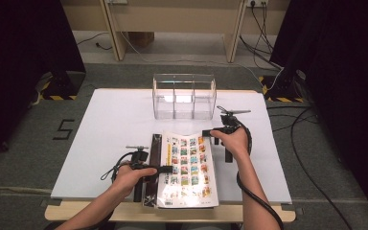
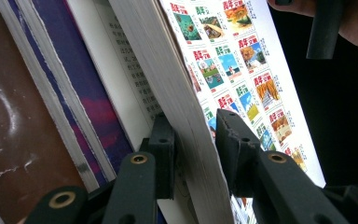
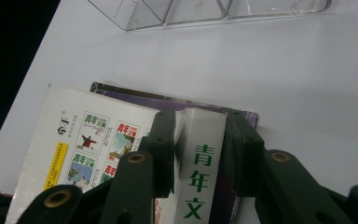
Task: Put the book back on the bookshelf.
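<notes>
high view: above the near edge, facing forward and down on the desk (image 1: 115,115) | tongs views: close, along their jaws | shared: magazine (image 1: 188,167), clear organiser (image 3: 205,11)

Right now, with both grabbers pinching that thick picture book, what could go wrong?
1. The left gripper pinches the thick book only at its page edge, so the pages might bend or slide out.
2. The right gripper clamps just the spine's end; if one hand lifts faster, the book could twist and drop.
3. Another book lies underneath and may get dragged along toward the clear box.
</notes>
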{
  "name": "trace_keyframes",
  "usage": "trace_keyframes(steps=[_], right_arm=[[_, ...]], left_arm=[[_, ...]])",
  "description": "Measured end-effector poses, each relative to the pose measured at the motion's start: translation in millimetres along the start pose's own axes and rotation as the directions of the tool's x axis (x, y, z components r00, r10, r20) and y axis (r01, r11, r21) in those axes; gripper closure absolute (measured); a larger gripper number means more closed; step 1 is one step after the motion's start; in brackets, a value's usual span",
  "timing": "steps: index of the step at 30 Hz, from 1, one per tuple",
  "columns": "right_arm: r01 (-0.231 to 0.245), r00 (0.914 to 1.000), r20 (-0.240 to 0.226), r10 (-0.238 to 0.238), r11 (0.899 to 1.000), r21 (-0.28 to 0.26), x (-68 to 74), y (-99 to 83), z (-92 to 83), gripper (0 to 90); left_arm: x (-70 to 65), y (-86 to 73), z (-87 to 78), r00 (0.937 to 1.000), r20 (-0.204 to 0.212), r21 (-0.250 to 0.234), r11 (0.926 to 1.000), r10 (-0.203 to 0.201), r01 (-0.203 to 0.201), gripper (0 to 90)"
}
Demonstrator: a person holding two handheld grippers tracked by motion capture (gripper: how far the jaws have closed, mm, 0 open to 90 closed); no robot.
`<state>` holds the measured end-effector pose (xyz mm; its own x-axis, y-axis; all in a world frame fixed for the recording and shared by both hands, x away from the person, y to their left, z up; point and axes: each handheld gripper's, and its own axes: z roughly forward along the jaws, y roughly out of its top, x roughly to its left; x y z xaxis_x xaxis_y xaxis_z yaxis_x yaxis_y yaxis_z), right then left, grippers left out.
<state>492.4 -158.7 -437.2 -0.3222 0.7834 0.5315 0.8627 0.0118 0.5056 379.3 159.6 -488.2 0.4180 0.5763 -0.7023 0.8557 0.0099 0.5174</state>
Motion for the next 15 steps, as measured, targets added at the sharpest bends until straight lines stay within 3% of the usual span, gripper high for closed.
trace_keyframes(steps=[1,3,4,6,12,15], right_arm=[[-0.007,1.0000,-0.002,0.007,1.000,0.001,-1.1,-0.5,-0.1,67.6],[-0.025,0.9979,-0.058,0.030,0.997,0.076,-2.2,-4.1,4.1,67.0],[-0.015,0.9982,-0.058,0.017,0.999,0.038,-2.2,-7.3,4.7,68.0],[-0.033,0.9975,-0.061,0.034,0.999,0.020,-2.7,-9.1,6.5,68.3],[-0.092,0.9905,-0.101,0.094,0.995,0.022,1.2,-4.8,-1.7,72.8],[-0.092,0.9893,-0.113,0.092,0.996,0.007,6.9,-3.8,-8.1,73.4]], left_arm=[[0.1,-0.1,0.0,1.0000,0.000,-0.001,1.0000,0.000,0.000,68.4],[0.5,-0.1,0.0,1.0000,0.002,-0.001,1.0000,-0.001,0.001,68.5],[0.7,-0.6,-0.2,1.0000,0.003,-0.005,1.0000,-0.004,0.004,68.5],[1.0,-0.9,-0.3,1.0000,0.004,-0.008,1.0000,-0.006,0.006,68.4],[1.4,-1.5,-1.1,1.0000,0.007,-0.013,0.9999,-0.004,0.004,67.5],[0.3,-2.0,-3.1,1.0000,0.003,-0.027,0.9996,0.005,-0.005,63.9]])
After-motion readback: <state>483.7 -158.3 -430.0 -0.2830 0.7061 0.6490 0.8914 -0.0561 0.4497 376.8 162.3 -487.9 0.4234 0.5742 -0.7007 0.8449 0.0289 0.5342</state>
